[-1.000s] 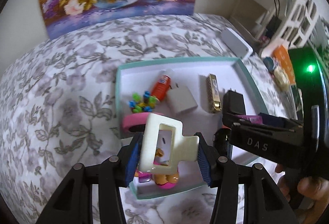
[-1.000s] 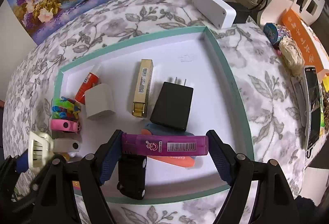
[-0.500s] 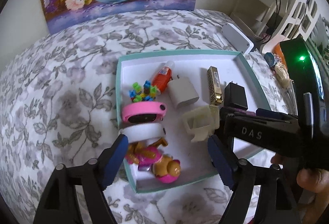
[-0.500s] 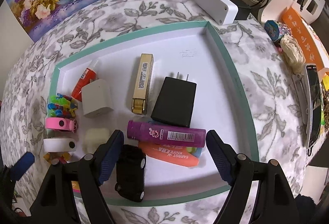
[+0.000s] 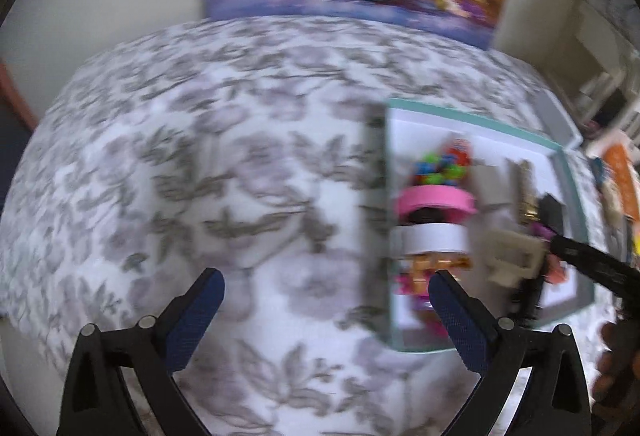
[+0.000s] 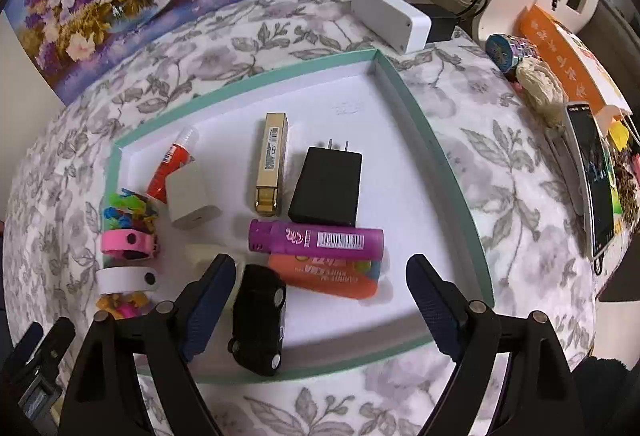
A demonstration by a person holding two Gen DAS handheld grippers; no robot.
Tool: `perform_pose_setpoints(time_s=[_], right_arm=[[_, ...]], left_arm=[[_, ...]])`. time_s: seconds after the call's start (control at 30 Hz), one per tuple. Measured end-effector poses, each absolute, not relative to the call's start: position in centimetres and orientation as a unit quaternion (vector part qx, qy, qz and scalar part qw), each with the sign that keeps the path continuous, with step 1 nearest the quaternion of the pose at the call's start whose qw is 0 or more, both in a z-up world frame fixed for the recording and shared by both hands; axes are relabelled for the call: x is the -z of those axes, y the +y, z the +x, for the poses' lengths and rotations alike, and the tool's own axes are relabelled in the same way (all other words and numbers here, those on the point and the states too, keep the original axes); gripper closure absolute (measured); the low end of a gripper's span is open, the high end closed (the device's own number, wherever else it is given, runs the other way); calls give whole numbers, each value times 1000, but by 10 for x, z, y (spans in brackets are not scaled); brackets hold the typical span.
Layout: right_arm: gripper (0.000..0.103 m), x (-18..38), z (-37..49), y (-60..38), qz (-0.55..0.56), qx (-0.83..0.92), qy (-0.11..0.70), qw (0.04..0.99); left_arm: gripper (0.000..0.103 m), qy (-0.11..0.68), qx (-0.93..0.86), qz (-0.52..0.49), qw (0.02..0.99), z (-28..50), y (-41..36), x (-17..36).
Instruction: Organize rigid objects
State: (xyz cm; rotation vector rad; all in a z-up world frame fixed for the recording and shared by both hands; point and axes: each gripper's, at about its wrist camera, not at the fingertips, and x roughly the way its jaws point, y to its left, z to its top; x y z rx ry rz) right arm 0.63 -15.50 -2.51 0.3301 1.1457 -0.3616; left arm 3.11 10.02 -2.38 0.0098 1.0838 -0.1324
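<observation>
Over the teal tray (image 6: 440, 172), right gripper (image 6: 316, 272) and left gripper (image 5: 326, 290) both had jaws spread, empty; best retreat clear of the purple tube (image 6: 316, 239).

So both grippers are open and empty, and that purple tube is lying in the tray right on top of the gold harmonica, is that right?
Not quite. Both the left gripper and right gripper are open and empty, and the purple tube lies in the tray, but it rests on the orange tube, not on the gold harmonica, which lies apart beyond it. The right wrist view shows this.
</observation>
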Motion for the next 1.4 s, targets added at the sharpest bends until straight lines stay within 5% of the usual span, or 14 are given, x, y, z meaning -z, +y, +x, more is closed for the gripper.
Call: perform_pose_setpoints(time_s=[1.4], right_arm=[[15, -5, -44, -40, 59, 86, 506, 856]], left_arm=[[0, 487, -10, -6, 873, -9, 162, -2]])
